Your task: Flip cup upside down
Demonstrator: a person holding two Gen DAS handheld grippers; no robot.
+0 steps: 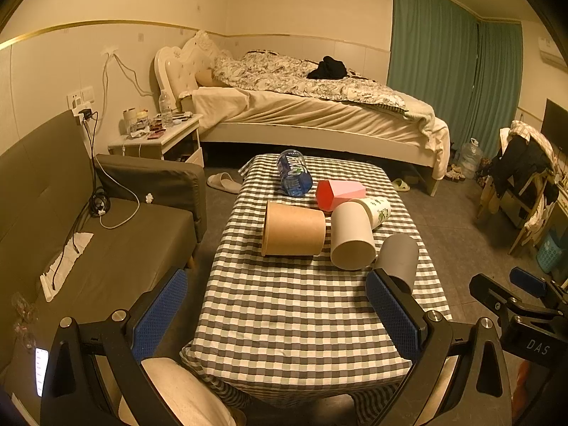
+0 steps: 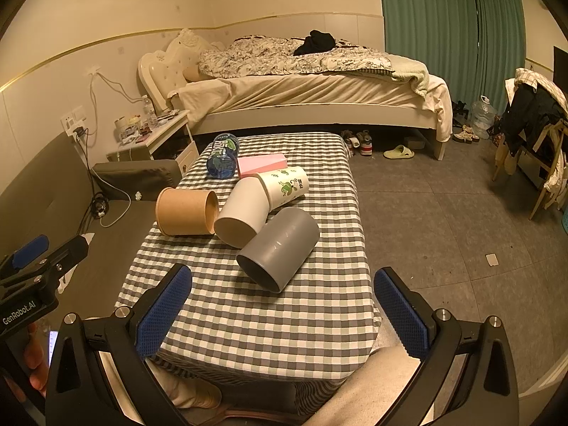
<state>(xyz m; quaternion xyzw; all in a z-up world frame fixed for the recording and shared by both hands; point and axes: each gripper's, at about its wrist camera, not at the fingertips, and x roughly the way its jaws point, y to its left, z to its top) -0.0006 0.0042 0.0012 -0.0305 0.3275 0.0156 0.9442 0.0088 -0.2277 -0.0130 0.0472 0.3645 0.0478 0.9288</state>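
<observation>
Both grippers are hovering over the near edge of the checkered tablecloth (image 2: 269, 323), the left gripper (image 1: 280, 312) and the right gripper (image 2: 284, 309) each spreading their blue-padded fingers wide and gripping nothing. Just beyond them four cups are lying on their sides in a touching cluster: a grey cup (image 2: 278, 250) nearest and to the right, a white cup (image 2: 241, 214) behind it, a brown paper cup (image 2: 186, 213) to the left, and a leaf-printed paper cup (image 2: 284, 184) farther back. Beyond those, a pink box (image 2: 261, 164) and a blue water bottle (image 2: 223, 156) are lying on the far half of the table.
</observation>
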